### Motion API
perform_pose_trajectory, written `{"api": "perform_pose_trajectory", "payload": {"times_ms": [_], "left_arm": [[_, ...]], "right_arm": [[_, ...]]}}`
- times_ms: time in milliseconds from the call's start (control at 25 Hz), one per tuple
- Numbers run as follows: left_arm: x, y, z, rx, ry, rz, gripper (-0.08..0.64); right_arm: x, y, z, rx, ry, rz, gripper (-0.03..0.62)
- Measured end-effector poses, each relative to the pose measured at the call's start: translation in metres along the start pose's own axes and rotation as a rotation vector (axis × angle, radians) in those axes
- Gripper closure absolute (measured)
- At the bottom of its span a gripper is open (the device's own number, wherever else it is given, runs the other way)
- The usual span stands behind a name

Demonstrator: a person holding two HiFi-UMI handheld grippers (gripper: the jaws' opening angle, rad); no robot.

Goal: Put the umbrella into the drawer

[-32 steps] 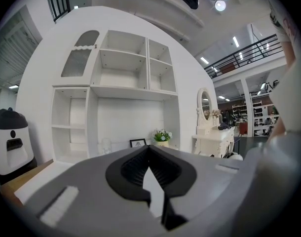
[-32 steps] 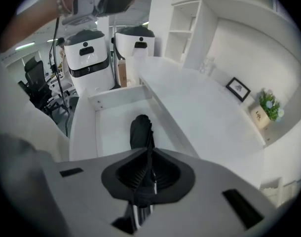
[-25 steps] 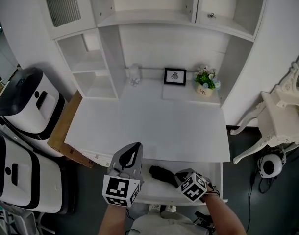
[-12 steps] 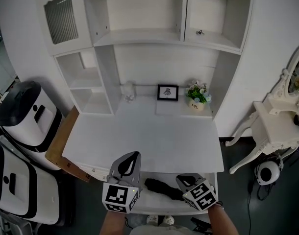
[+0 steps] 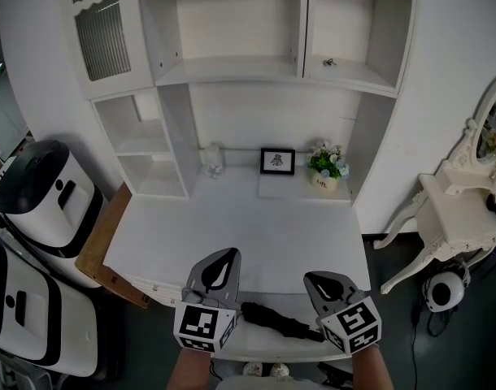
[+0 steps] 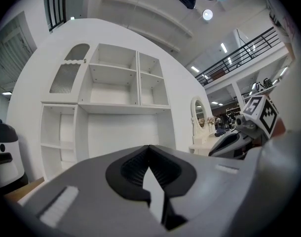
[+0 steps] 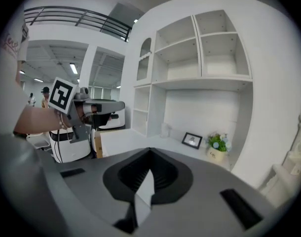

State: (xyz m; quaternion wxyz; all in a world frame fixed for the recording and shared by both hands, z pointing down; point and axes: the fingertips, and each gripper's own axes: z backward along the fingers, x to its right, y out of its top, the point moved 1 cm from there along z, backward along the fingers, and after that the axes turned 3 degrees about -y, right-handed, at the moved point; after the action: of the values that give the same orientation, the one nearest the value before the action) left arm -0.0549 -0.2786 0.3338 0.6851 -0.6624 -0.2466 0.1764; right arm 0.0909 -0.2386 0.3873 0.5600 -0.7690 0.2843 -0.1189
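Observation:
A black folded umbrella [image 5: 279, 320] lies loose in the open white drawer [image 5: 264, 344] under the desk's front edge, between my two grippers in the head view. My left gripper [image 5: 219, 268] hangs over the drawer's left part, shut and empty; its own view shows the jaws [image 6: 149, 147] met, pointing level at the hutch. My right gripper [image 5: 332, 286] is lifted above the umbrella's right end, shut with nothing in it, apart from the umbrella. In the right gripper view its jaws [image 7: 150, 150] tilt slightly down over the desk.
The white desk top [image 5: 240, 234] carries a small framed picture [image 5: 277, 160], a flower pot [image 5: 326, 166] and a white figurine [image 5: 214, 160] at the back, under open hutch shelves [image 5: 232, 71]. White-and-black machines [image 5: 38, 193] and a brown board [image 5: 102, 246] stand left; an ornate white table [image 5: 463, 210] right.
My right gripper has risen out of the drawer, leaving the umbrella lying there. The left gripper lifted a little. The head view has tilted up, showing more of the hutch.

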Motion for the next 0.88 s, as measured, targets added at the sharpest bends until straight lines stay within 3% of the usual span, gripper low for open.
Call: {"api": "perform_pose_trajectory", "payload": {"times_ms": [400,880], "left_arm": [[-0.003,0.026,0.000,0.054,0.007,-0.044,0.551],[-0.009,0.058,0.005,0.122,0.041,-0.090,0.551]], "right_arm": [[0.031,0.066,0.032,0.199,-0.175,-0.008,0.586],[0.060,0.111,0.072,0.334,-0.328,-0.050,0.586]]}}
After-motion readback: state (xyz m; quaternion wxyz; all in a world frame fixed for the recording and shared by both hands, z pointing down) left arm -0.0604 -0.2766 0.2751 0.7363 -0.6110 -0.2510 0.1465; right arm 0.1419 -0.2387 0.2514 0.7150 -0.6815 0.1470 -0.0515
